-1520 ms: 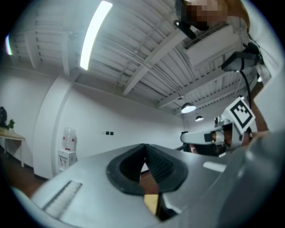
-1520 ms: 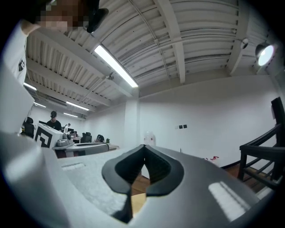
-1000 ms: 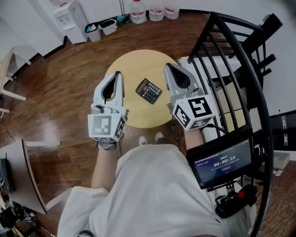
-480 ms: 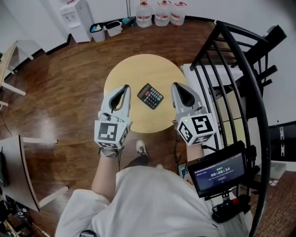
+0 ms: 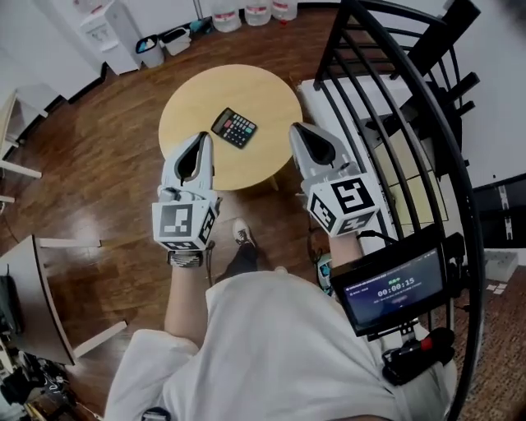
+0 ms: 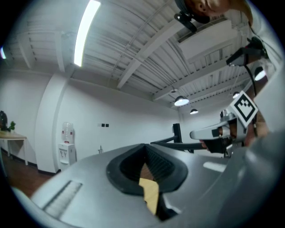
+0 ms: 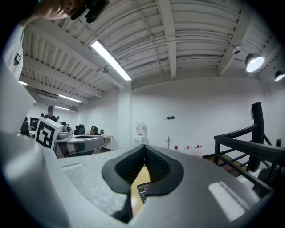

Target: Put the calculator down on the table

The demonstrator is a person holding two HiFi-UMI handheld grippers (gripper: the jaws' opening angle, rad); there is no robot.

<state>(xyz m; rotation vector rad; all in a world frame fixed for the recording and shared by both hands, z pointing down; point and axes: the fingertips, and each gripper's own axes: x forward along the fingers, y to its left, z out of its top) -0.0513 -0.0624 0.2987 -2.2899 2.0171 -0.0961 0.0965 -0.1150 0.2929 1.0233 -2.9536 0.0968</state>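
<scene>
Left gripper (image 5: 202,138): clenched on nothing; in the left gripper view (image 6: 144,151) its dark pads met at the tips and left only an oval gap behind them, with no object in it. It pointed out over the near left edge of the table.
Right gripper (image 5: 297,131): likewise closed and empty; in the right gripper view (image 7: 144,156) the pad tips touched. It hung just off the table's right edge.
Marker cubes: one sat at the rear of each tool, the left cube (image 5: 182,224) above the wrist and the right cube (image 5: 344,202) tilted toward the camera.
Calculator (image 5: 234,127): lay flat on the table, keys up, turned at an angle, ahead of and between the two tools and touching neither. A corner of it showed through the right tool's gap (image 7: 142,194).
Table (image 5: 251,86): round, pale wood top, otherwise bare.
Person: stood close behind the table in a light top (image 5: 271,345), one shoe (image 5: 241,233) visible below the tools.
Screen (image 5: 393,289): a small display with a timer hung at the person's right side.
Railing (image 5: 386,99): black curved bars ran along the right.
Floor (image 5: 99,164): dark polished wood.
Far wall: a white water dispenser (image 5: 103,29) stood at the left, water bottles (image 5: 246,10) in a row further right.
</scene>
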